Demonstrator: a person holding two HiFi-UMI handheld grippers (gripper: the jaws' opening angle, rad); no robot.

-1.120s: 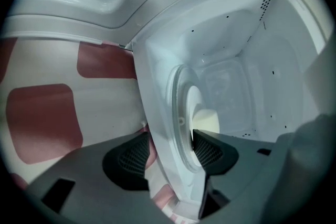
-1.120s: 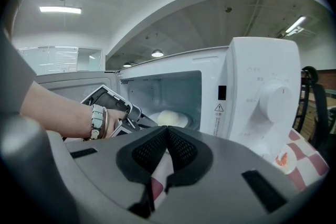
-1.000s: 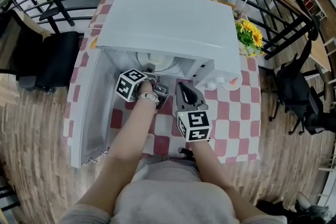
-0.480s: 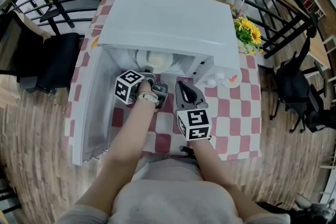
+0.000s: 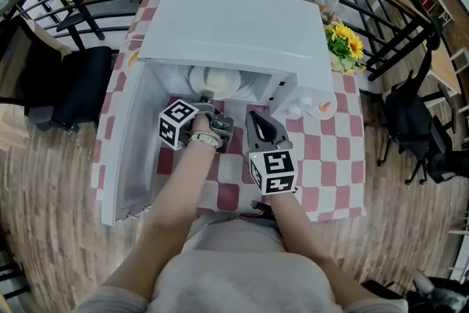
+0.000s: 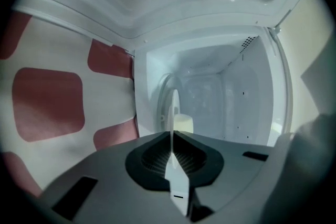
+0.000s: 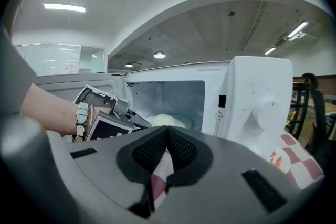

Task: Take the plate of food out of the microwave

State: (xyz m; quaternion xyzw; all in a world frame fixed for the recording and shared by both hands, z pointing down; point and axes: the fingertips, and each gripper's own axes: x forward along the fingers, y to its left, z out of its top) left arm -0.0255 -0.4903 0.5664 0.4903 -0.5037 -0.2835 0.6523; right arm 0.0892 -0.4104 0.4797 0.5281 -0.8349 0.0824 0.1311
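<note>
Plate point(image 6: 171, 107) and food point(image 6: 182, 124) sit inside the microwave point(image 5: 227, 26), toward its front, so the left hand-held gripper point(image 6: 172, 136) reaches in through the opening. Its jaws have just been closing and pinch the plate's near rim, which shows edge-on between the pads. A rim grip likely keeps the jaws clear of the food. The door point(image 5: 128, 150) hangs wide at the microwave's left, leaving the way out free. The right hand-held gripper point(image 5: 258, 122) hovers just outside the microwave's front, above the table point(image 5: 322, 157), jaws pressed together on nothing, probably ready to steady the plate as it emerges.
</note>
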